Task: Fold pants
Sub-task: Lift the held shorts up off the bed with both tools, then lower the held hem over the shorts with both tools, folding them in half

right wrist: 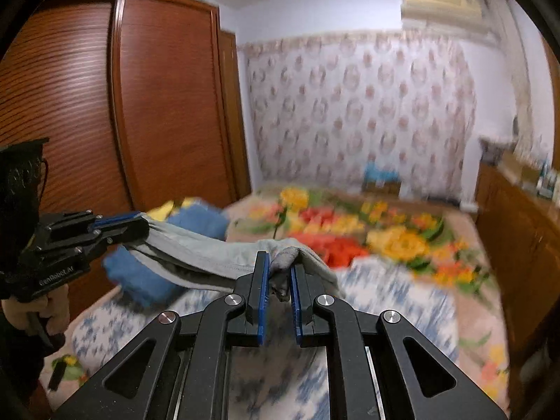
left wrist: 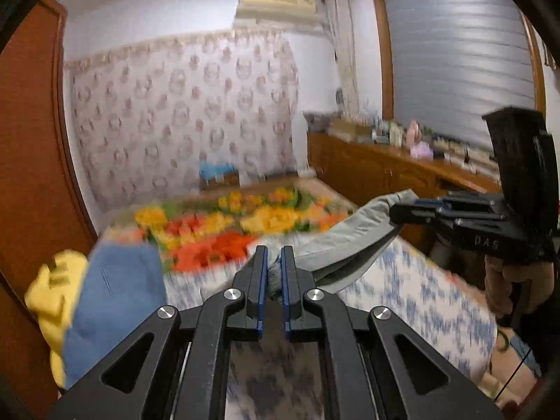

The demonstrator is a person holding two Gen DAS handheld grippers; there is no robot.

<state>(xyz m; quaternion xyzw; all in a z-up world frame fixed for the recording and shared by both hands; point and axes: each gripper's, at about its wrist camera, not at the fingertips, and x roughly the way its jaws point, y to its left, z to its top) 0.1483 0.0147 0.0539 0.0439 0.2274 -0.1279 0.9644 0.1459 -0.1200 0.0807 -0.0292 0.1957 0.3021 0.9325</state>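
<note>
The grey pants point(left wrist: 353, 241) hung stretched in the air above the bed point(left wrist: 402, 290), one end clenched in the fingers of the left gripper point(left wrist: 274, 266) and the other end clenched in the fingers of the right gripper point(right wrist: 280, 276), with the cloth sagging slightly between the two. Under the pants the bed's blue-and-white cover lay bare out to its near edge, while a floral blanket point(right wrist: 367, 231) filled the far part of the bed. A folded blue cloth point(right wrist: 140, 276) lay by the bed's wardrobe-side edge, under the left gripper.
</note>
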